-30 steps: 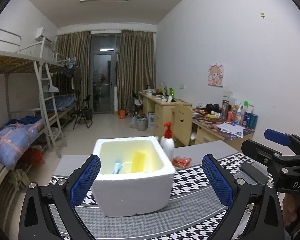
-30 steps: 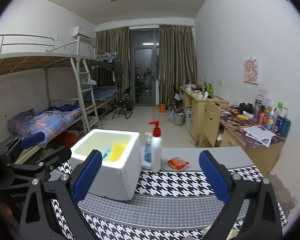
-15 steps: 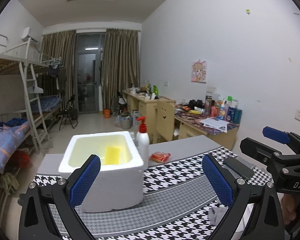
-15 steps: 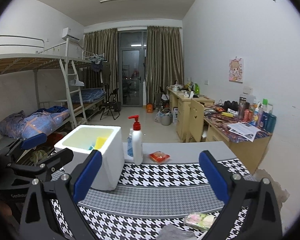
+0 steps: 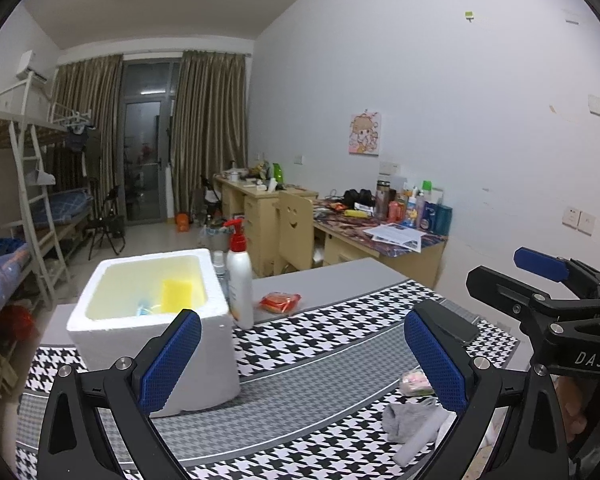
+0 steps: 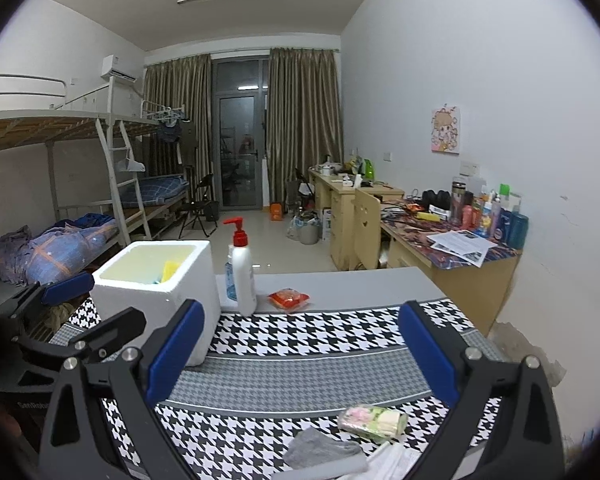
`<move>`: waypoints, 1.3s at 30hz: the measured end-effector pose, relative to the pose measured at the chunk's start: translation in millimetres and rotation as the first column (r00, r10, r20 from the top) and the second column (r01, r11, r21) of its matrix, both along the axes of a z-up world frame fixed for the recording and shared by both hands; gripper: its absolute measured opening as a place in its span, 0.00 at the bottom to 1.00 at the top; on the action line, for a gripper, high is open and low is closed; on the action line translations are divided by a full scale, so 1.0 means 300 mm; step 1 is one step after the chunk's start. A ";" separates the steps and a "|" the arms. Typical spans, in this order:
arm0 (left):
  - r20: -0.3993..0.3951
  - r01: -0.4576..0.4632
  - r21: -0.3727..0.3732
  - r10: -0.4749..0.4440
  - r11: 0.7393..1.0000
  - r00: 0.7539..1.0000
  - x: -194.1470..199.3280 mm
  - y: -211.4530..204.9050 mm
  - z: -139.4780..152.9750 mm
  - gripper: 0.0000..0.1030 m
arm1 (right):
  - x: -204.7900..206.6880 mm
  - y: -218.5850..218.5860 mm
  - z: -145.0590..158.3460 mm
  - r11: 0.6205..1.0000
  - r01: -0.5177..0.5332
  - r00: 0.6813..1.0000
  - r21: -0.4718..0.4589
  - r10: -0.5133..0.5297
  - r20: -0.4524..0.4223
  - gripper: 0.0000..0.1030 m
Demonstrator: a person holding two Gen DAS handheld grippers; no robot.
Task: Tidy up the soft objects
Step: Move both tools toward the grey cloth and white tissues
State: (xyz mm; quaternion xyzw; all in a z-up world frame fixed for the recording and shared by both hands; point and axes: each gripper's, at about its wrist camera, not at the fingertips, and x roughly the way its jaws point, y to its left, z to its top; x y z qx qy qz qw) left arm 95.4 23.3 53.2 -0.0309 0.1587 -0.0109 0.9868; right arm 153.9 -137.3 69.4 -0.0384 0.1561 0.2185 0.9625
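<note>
A white foam box (image 5: 156, 320) stands on the houndstooth cloth, with a yellow sponge (image 5: 179, 295) and something blue inside; it also shows in the right wrist view (image 6: 156, 276). A grey sock (image 5: 410, 420) and a floral tissue pack (image 5: 416, 383) lie near the front right; they show as the sock (image 6: 320, 450) and the pack (image 6: 372, 422) in the right view. My left gripper (image 5: 300, 364) is open and empty, behind the box. My right gripper (image 6: 300, 356) is open and empty above the sock and pack.
A white pump bottle with red top (image 6: 242, 276) and a small clear bottle stand right of the box. An orange snack packet (image 6: 288, 299) lies on the grey table (image 6: 360, 284). A dark phone (image 5: 456, 326) lies at the right. Desks, chair and bunk beds are beyond.
Both grippers pulled back and turned right: the box sits further left and the sock and tissue pack have come fully into view at the front. Both grippers stay open.
</note>
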 end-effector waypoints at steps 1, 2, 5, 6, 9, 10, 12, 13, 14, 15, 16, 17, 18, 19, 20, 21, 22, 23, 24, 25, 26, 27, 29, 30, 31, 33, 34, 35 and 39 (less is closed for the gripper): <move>0.002 0.006 -0.001 -0.006 1.000 1.000 -0.002 -0.005 -0.001 0.99 | -0.003 -0.005 -0.001 1.000 0.006 1.000 0.000 -0.006 0.002 0.97; 0.005 0.009 0.001 -0.009 1.000 1.000 -0.002 -0.012 -0.004 0.99 | -0.005 -0.013 -0.003 1.000 0.013 1.000 -0.001 -0.013 0.003 0.97; 0.010 0.023 0.012 -0.023 1.000 1.000 0.000 -0.032 -0.017 0.99 | -0.007 -0.031 -0.014 0.999 0.040 0.999 -0.001 -0.040 -0.001 0.97; 0.008 0.028 0.013 -0.028 1.000 1.000 0.004 -0.037 -0.021 0.99 | -0.004 -0.036 -0.017 0.999 0.047 0.999 -0.001 -0.047 -0.003 0.97; 0.000 0.048 0.001 -0.048 0.999 0.999 0.009 -0.047 -0.037 0.99 | 0.000 -0.059 -0.035 0.998 0.068 0.998 0.001 -0.068 -0.016 0.97; -0.001 0.054 -0.003 -0.054 0.999 0.999 0.009 -0.049 -0.042 0.99 | 0.001 -0.066 -0.040 0.997 0.073 0.997 0.002 -0.073 -0.021 0.97; -0.002 0.056 0.001 -0.056 0.998 0.998 0.011 -0.055 -0.048 0.99 | 0.001 -0.077 -0.050 0.996 0.084 0.996 0.005 -0.084 -0.026 0.97; 0.000 0.059 0.006 -0.059 0.998 0.998 0.011 -0.061 -0.055 0.99 | -0.001 -0.081 -0.055 0.996 0.089 0.996 0.005 -0.089 -0.028 0.97; -0.003 0.068 0.012 -0.068 0.998 0.998 0.012 -0.070 -0.060 0.99 | -0.002 -0.088 -0.061 0.996 0.092 0.995 0.005 -0.092 -0.031 0.97; -0.006 0.078 0.012 -0.078 0.997 0.997 0.013 -0.076 -0.065 0.99 | -0.003 -0.091 -0.065 0.995 0.096 0.995 0.002 -0.096 -0.032 0.97; -0.008 0.085 0.013 -0.085 0.996 0.996 0.015 -0.079 -0.069 0.99 | -0.005 -0.097 -0.069 0.995 0.103 0.994 0.000 -0.103 -0.032 0.97; -0.011 0.096 0.013 -0.096 0.995 0.995 0.014 -0.087 -0.075 0.99 | -0.007 -0.102 -0.073 0.994 0.110 0.993 0.000 -0.110 -0.032 0.97; -0.012 0.108 0.015 -0.108 0.994 0.994 0.014 -0.096 -0.081 0.99 | -0.008 -0.108 -0.076 0.993 0.117 0.993 -0.001 -0.117 -0.032 0.97; -0.013 0.115 0.018 -0.115 0.993 0.993 0.013 -0.100 -0.085 0.99 | -0.010 -0.116 -0.079 0.993 0.121 0.992 -0.001 -0.121 -0.033 0.97; -0.016 0.121 0.019 -0.120 0.993 0.993 0.014 -0.107 -0.092 0.99 | -0.012 -0.123 -0.082 0.992 0.126 0.991 0.000 -0.126 -0.036 0.97; -0.020 0.125 0.017 -0.124 0.992 0.992 0.014 -0.109 -0.095 0.99 | -0.013 -0.130 -0.086 0.991 0.131 0.991 0.002 -0.131 -0.039 0.97; -0.028 0.131 0.015 -0.130 0.991 0.991 0.017 -0.114 -0.101 0.99 | -0.014 -0.137 -0.088 0.991 0.135 0.990 0.004 -0.134 -0.042 0.97; -0.035 0.136 0.015 -0.135 0.991 0.990 0.018 -0.117 -0.108 0.99 | -0.016 -0.143 -0.092 0.990 0.140 0.989 0.005 -0.139 -0.045 0.97; -0.038 0.140 0.016 -0.139 0.990 0.990 0.019 -0.120 -0.112 0.99 | -0.017 -0.147 -0.094 0.990 0.144 0.988 0.006 -0.144 -0.047 0.97; -0.043 0.146 0.017 -0.145 0.989 0.988 0.020 -0.126 -0.118 0.99 | -0.019 -0.153 -0.098 0.989 0.149 0.988 0.008 -0.149 -0.049 0.97; -0.047 0.152 0.020 -0.151 0.988 0.987 0.022 -0.132 -0.126 0.99 | -0.021 -0.159 -0.104 0.988 0.155 0.987 0.012 -0.154 -0.051 0.97; -0.050 0.157 0.021 -0.156 0.987 0.987 0.023 -0.136 -0.131 0.99 | -0.019 -0.160 -0.109 0.987 0.157 0.986 0.012 -0.156 -0.055 0.97; -0.054 0.163 0.025 -0.161 0.986 0.985 0.024 -0.144 -0.142 0.99 | -0.018 -0.161 -0.122 0.987 0.160 0.985 -0.001 -0.160 -0.065 0.97; -0.056 0.165 0.027 -0.163 0.986 0.985 0.025 -0.146 -0.149 0.99 | -0.018 -0.159 -0.127 0.987 0.164 0.984 -0.005 -0.164 -0.066 0.97; -0.059 0.167 0.029 -0.165 0.985 0.984 0.025 -0.147 -0.154 0.99 | -0.020 -0.163 -0.131 0.986 0.169 0.983 -0.006 -0.170 -0.066 0.97; -0.071 0.177 0.027 -0.174 0.984 0.982 0.027 -0.152 -0.169 0.99 | -0.024 -0.172 -0.141 0.984 0.175 0.982 -0.003 -0.175 -0.072 0.97; -0.077 0.182 0.026 -0.180 0.983 0.981 0.027 -0.155 -0.175 0.99 | -0.021 -0.176 -0.146 0.984 0.177 0.981 -0.002 -0.176 -0.078 0.97; -0.083 0.192 0.028 -0.189 0.981 0.978 0.028 -0.161 -0.182 0.99 | -0.018 -0.180 -0.151 0.984 0.179 0.980 -0.004 -0.179 -0.086 0.97; -0.111 0.217 0.047 -0.211 0.975 0.971 0.027 -0.183 -0.214 0.99 | -0.015 -0.191 -0.164 0.981 0.193 0.976 -0.013 -0.193 -0.097 0.97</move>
